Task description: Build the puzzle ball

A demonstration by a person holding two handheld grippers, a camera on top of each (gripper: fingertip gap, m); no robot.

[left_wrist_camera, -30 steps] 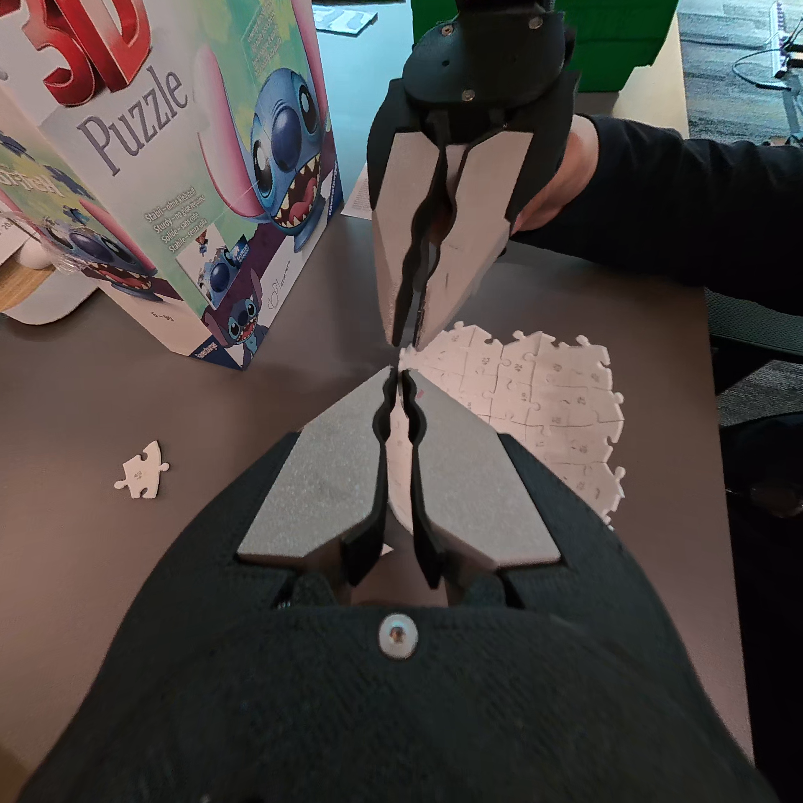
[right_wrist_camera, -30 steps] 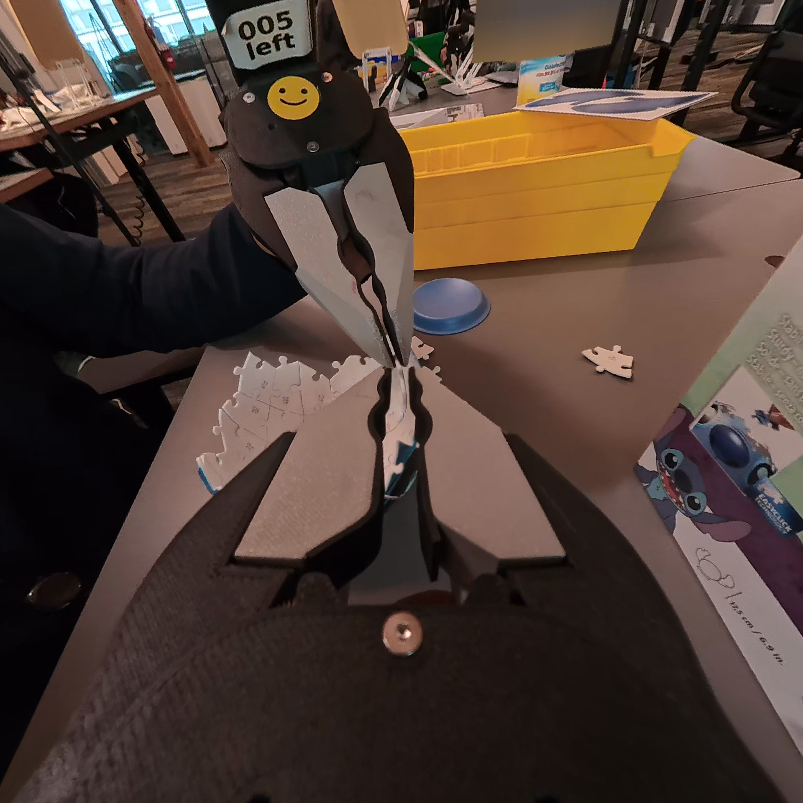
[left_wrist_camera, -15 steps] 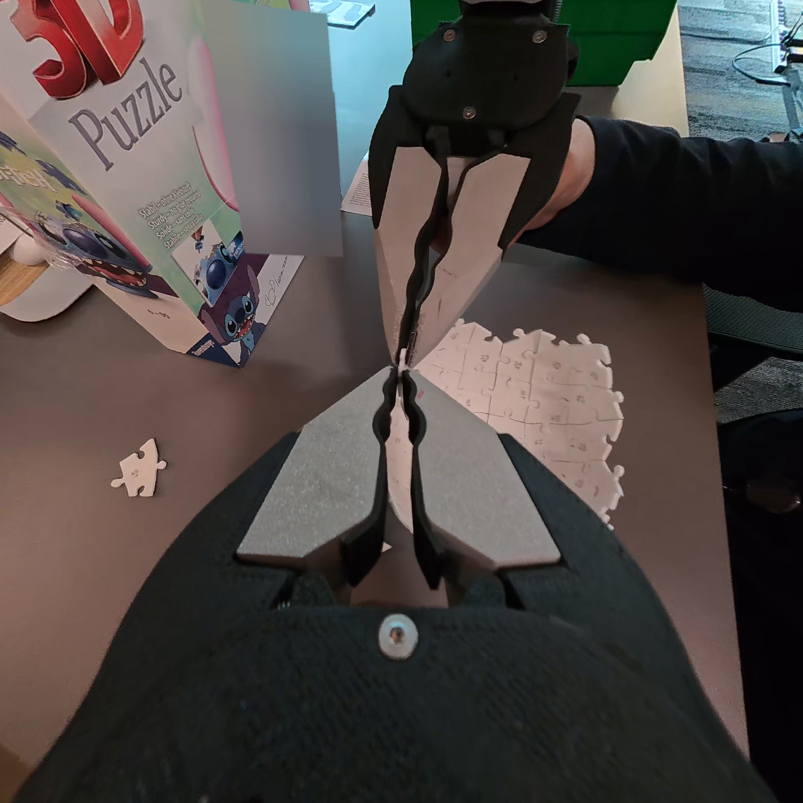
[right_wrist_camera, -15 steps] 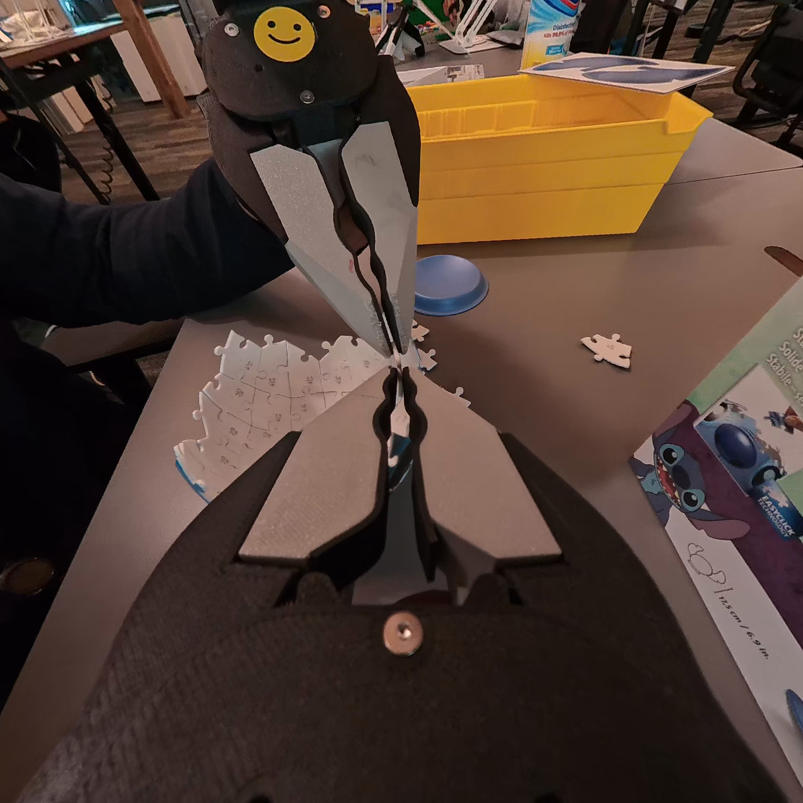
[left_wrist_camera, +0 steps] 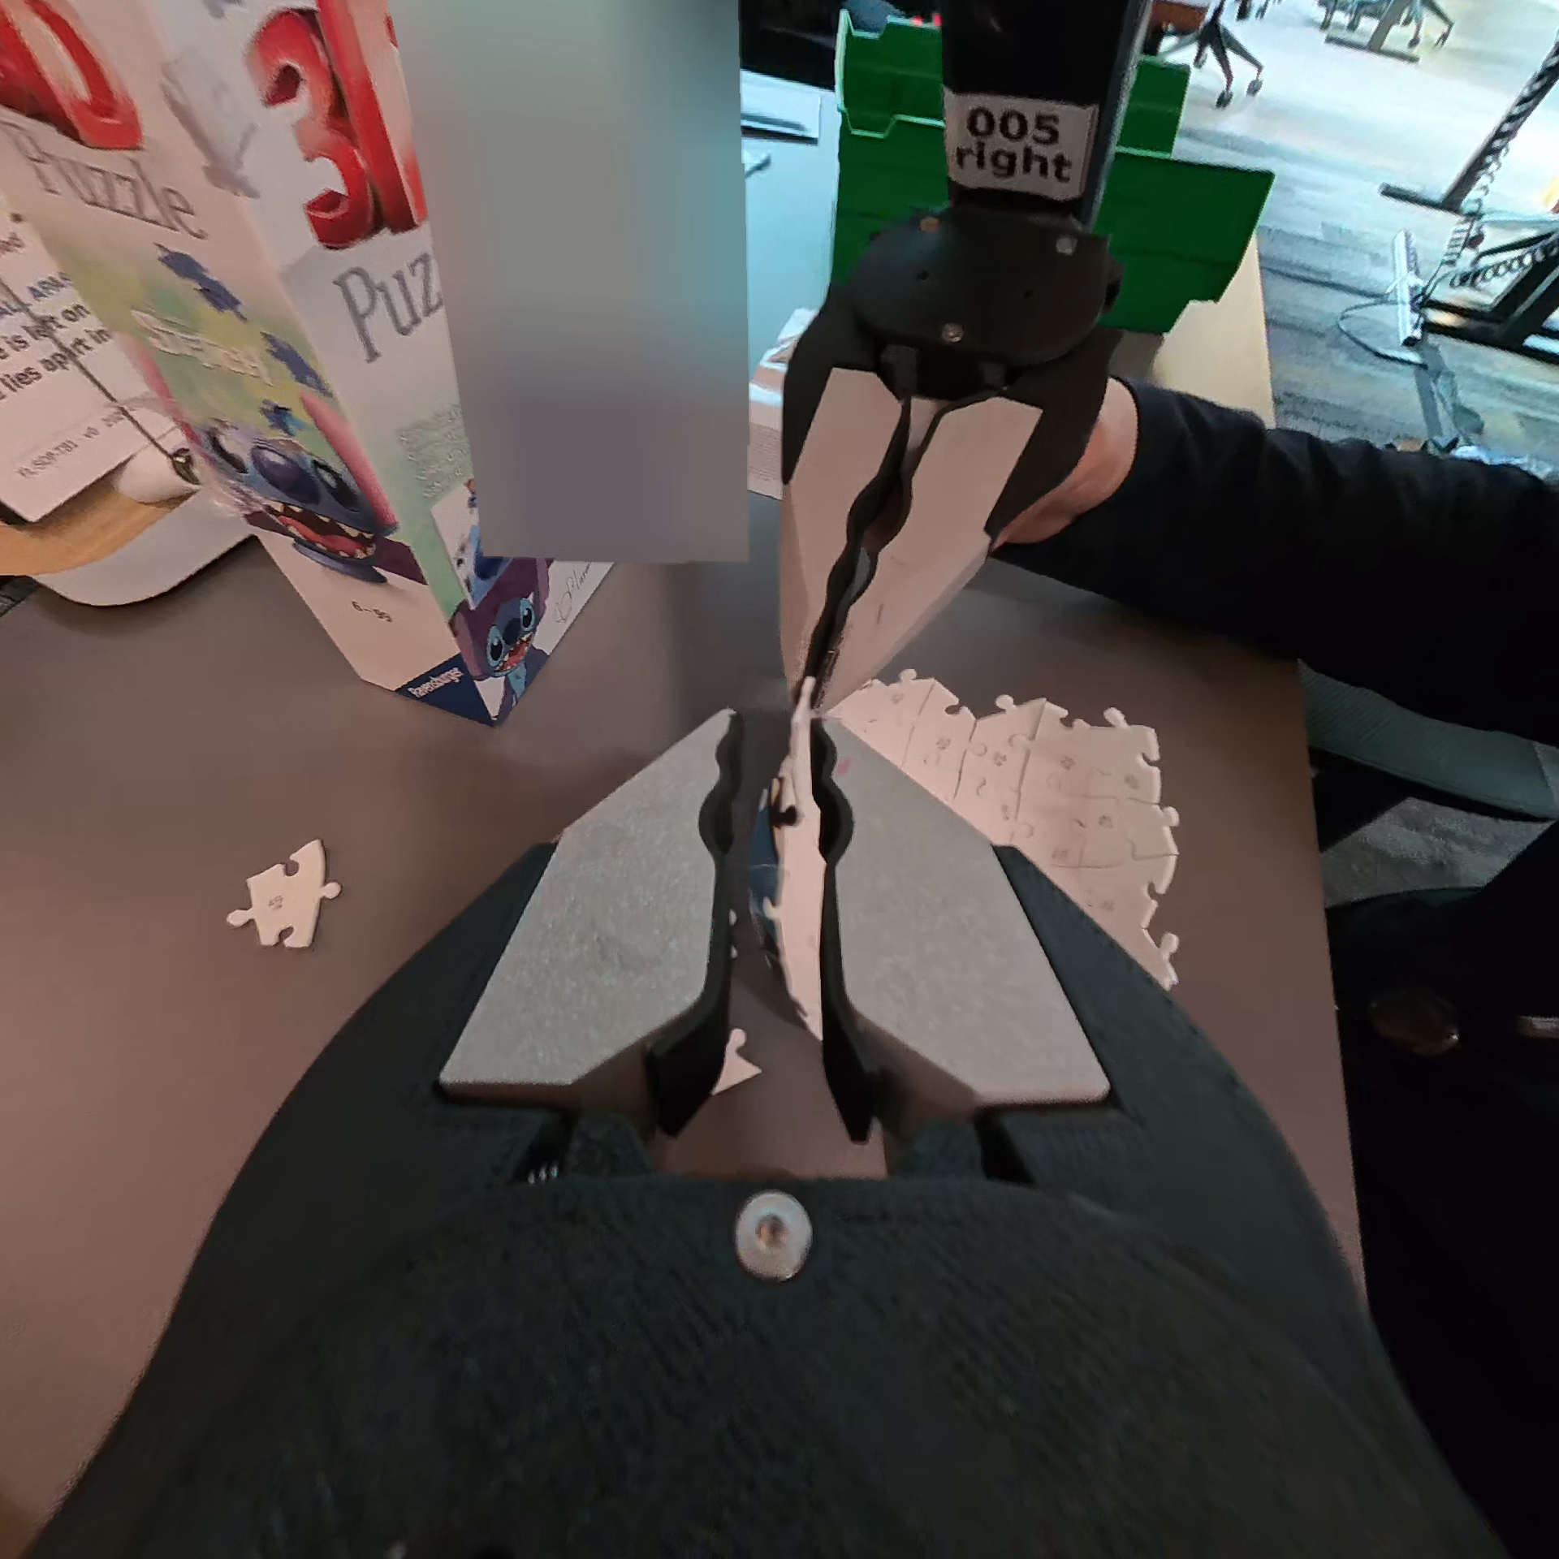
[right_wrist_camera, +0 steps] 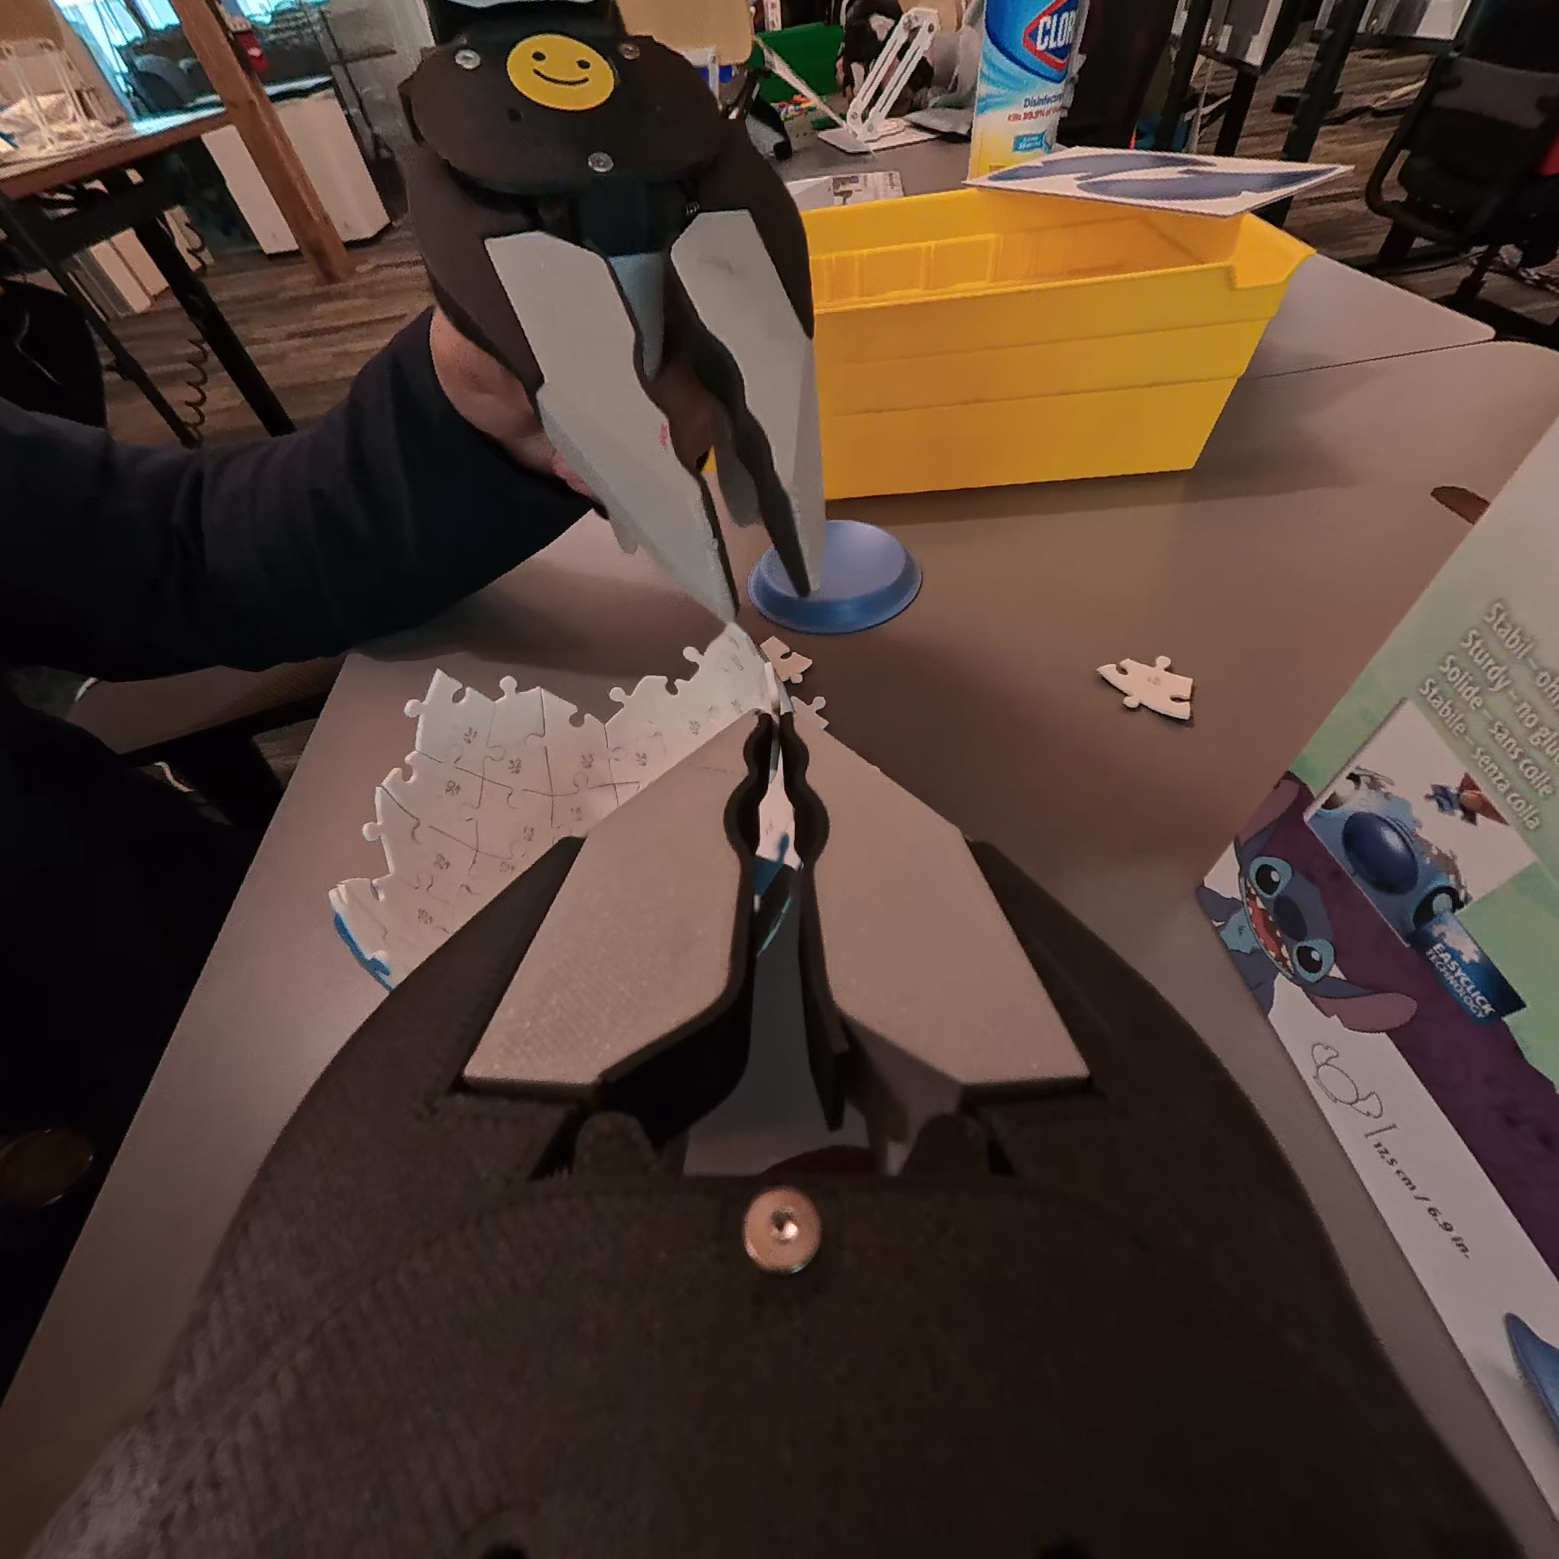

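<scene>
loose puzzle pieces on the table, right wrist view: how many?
3. Lone piece beside the puzzle box; second piece and third piece by the assembled shell, near the blue stand. More may be hidden.

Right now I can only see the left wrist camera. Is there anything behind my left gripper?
Observer: Yes. A yellow bin stands on the table behind your left gripper.
Operator: Is anything on top of it?
Observer: A flat blue and white sheet lies across its far corner.
Operator: Anything small near the bin?
Observer: A round blue dish sits in front of the bin, just past the puzzle shell.
</scene>
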